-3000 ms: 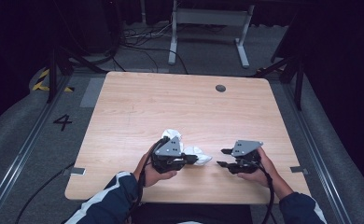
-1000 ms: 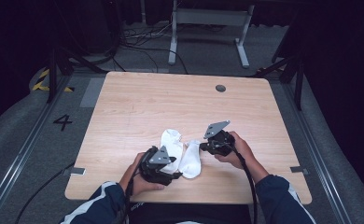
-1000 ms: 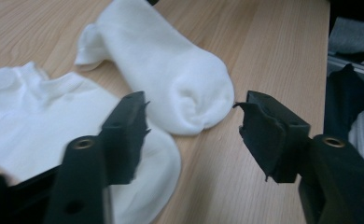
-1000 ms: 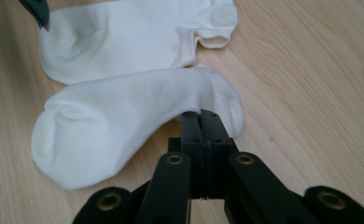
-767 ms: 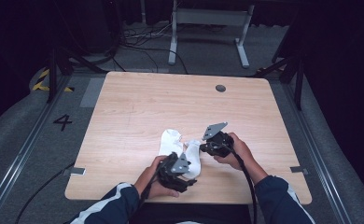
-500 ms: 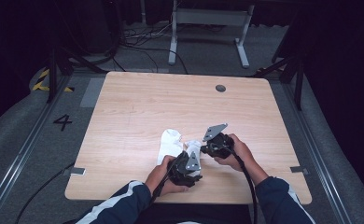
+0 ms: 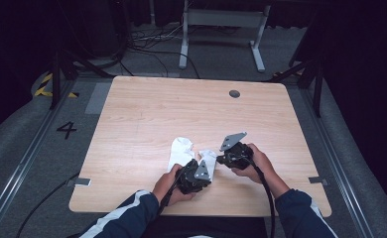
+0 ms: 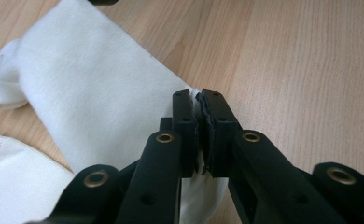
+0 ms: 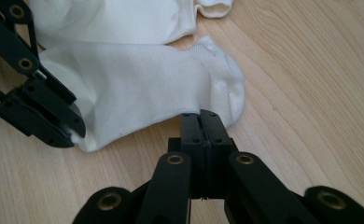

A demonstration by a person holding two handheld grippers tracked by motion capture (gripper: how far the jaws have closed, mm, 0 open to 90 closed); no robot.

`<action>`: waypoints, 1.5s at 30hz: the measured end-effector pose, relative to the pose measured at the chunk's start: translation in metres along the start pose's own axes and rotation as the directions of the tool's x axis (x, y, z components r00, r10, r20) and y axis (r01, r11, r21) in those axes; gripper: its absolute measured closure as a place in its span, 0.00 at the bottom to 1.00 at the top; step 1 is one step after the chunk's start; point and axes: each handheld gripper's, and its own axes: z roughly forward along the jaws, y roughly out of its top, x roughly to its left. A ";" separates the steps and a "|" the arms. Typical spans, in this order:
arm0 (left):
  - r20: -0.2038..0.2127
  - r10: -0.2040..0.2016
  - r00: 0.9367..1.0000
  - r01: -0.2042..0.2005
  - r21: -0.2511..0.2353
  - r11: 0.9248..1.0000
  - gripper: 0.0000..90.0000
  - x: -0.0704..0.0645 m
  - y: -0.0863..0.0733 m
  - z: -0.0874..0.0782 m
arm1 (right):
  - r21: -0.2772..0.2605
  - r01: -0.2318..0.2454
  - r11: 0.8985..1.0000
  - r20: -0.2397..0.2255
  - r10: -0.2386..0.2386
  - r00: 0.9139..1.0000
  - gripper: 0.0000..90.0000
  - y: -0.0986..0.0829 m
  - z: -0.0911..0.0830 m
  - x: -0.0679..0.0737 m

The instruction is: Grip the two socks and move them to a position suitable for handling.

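The left gripper point(image 8: 200, 100) is pinching the corner of a white sock point(image 8: 91, 88) between its closed jaws, near the front edge of the wooden table point(image 7: 147, 114). The right gripper point(image 9: 200, 116) is resting with its jaws pressed together on nothing, just beside the toe of this sock. A second white sock point(image 9: 124, 16) is lying flat next to the first one.

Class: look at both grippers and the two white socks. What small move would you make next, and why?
Probably open the right gripper and close it on the near sock's edge. The left gripper already pinches that sock's corner, while the right one is shut on nothing, just short of it; the other sock lies beside.
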 end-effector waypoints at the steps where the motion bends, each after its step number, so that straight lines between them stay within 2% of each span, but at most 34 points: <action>1: 0.012 -0.006 1.000 0.006 -0.018 1.000 0.95 -0.001 0.000 -0.003 | 0.001 -0.002 1.000 0.000 0.002 1.000 1.00 -0.001 -0.002 0.000; 3: 0.037 0.016 0.999 -0.013 -0.079 0.997 0.95 -0.004 0.003 -0.014 | -0.006 -0.005 1.000 0.006 0.005 1.000 1.00 -0.005 -0.010 0.000; 4: 0.039 0.027 0.999 -0.022 -0.118 0.993 0.95 -0.006 0.005 -0.020 | -0.014 -0.003 1.000 0.008 0.003 1.000 1.00 -0.007 -0.015 0.000; 7: 0.036 0.054 0.998 -0.046 -0.189 0.981 0.95 -0.014 0.010 -0.038 | -0.029 -0.018 0.999 0.004 0.019 1.000 0.99 -0.013 -0.032 0.001; 9: 0.039 0.044 0.998 -0.033 -0.252 0.967 0.95 -0.015 0.012 -0.052 | -0.043 -0.018 0.999 -0.005 0.018 1.000 0.99 -0.017 -0.045 0.003; 11: 0.018 0.036 0.999 -0.029 -0.296 0.955 0.95 -0.015 0.012 -0.063 | -0.049 -0.011 0.999 0.013 0.012 1.000 0.99 -0.020 -0.061 0.006; 13: 0.009 0.016 1.000 -0.012 -0.327 0.945 0.95 -0.011 0.011 -0.072 | -0.063 -0.010 0.998 0.014 0.011 1.000 0.99 -0.021 -0.071 0.007; 15: 0.004 -0.040 0.999 0.039 -0.355 0.934 0.95 -0.002 0.005 -0.077 | -0.073 -0.006 0.997 0.010 0.006 1.000 1.00 -0.020 -0.076 0.006; 16: 0.004 -0.040 0.999 0.039 -0.355 0.934 0.95 -0.002 0.005 -0.077 | -0.075 -0.008 0.997 0.013 0.009 1.000 0.99 -0.018 -0.075 0.005; 18: 0.005 -0.097 0.995 0.092 -0.365 0.926 0.95 0.009 -0.002 -0.079 | -0.072 -0.003 0.997 0.012 0.004 1.000 0.99 -0.016 -0.072 0.006; 19: 0.008 -0.114 0.993 0.109 -0.366 0.924 0.95 0.014 -0.005 -0.080 | -0.064 0.008 0.998 0.004 -0.008 1.000 0.98 -0.014 -0.065 0.008; 21: -0.021 -0.140 0.990 0.123 -0.357 0.926 0.95 0.022 -0.011 -0.080 | -0.058 0.048 0.997 -0.031 -0.050 0.998 0.97 -0.011 -0.054 0.013; 24: -0.032 -0.183 0.983 0.160 -0.348 0.924 0.95 0.034 -0.019 -0.079 | -0.066 0.092 0.994 -0.031 -0.094 0.995 0.90 -0.003 -0.034 0.019; 25: -0.033 -0.206 0.978 0.182 -0.345 0.921 0.95 0.040 -0.025 -0.079 | -0.073 0.084 0.994 -0.040 -0.087 0.995 0.90 0.001 -0.022 0.020; 26: -0.033 -0.218 0.975 0.194 -0.337 0.921 0.95 0.043 -0.028 -0.078 | -0.074 0.089 0.993 -0.040 -0.093 0.995 0.89 0.003 -0.017 0.020; 27: -0.033 -0.218 0.975 0.194 -0.337 0.921 0.95 0.043 -0.028 -0.078 | -0.074 0.089 0.993 -0.040 -0.093 0.995 0.89 0.003 -0.017 0.020; 29: -0.042 -0.235 0.971 0.209 -0.328 0.921 0.95 0.048 -0.034 -0.079 | -0.090 0.082 0.993 -0.026 -0.084 0.996 0.85 0.008 -0.004 0.020; 31: -0.042 -0.251 0.967 0.225 -0.319 0.921 0.95 0.052 -0.040 -0.078 | -0.100 0.068 0.993 -0.031 -0.072 0.997 0.83 0.011 0.007 0.020; 32: -0.045 -0.253 0.967 0.227 -0.307 0.924 0.95 0.053 -0.042 -0.077 | -0.104 0.080 0.991 -0.020 -0.082 0.996 0.81 0.013 0.014 0.021; 33: -0.045 -0.263 0.964 0.238 -0.303 0.923 0.95 0.054 -0.045 -0.075 | -0.113 0.079 0.990 -0.036 -0.083 0.996 0.81 0.013 0.019 0.022; 36: -0.054 -0.264 0.963 0.238 -0.291 0.927 0.95 0.058 -0.049 -0.074 | -0.122 0.086 0.989 -0.042 -0.092 0.995 0.79 0.015 0.030 0.026; 38: -0.055 -0.282 0.958 0.254 -0.298 0.920 0.95 0.059 -0.051 -0.075 | -0.125 0.081 0.989 -0.059 -0.088 0.994 0.76 0.016 0.038 0.028; 41: -0.058 -0.288 0.956 0.259 -0.293 0.920 0.94 0.060 -0.052 -0.075 | -0.130 0.076 0.989 -0.073 -0.086 0.994 0.72 0.017 0.045 0.030; 43: -0.073 -0.281 0.957 0.252 -0.277 0.927 0.94 0.062 -0.054 -0.074 | -0.120 0.080 0.990 -0.072 -0.089 0.993 0.71 0.017 0.048 0.031; 44: -0.069 -0.293 0.954 0.264 -0.277 0.924 0.94 0.064 -0.056 -0.072 | -0.115 0.084 0.990 -0.074 -0.093 0.993 0.71 0.017 0.050 0.032; 45: -0.074 -0.291 0.954 0.262 -0.267 0.927 0.94 0.065 -0.057 -0.071 | -0.111 0.071 0.991 -0.073 -0.080 0.994 0.71 0.016 0.052 0.032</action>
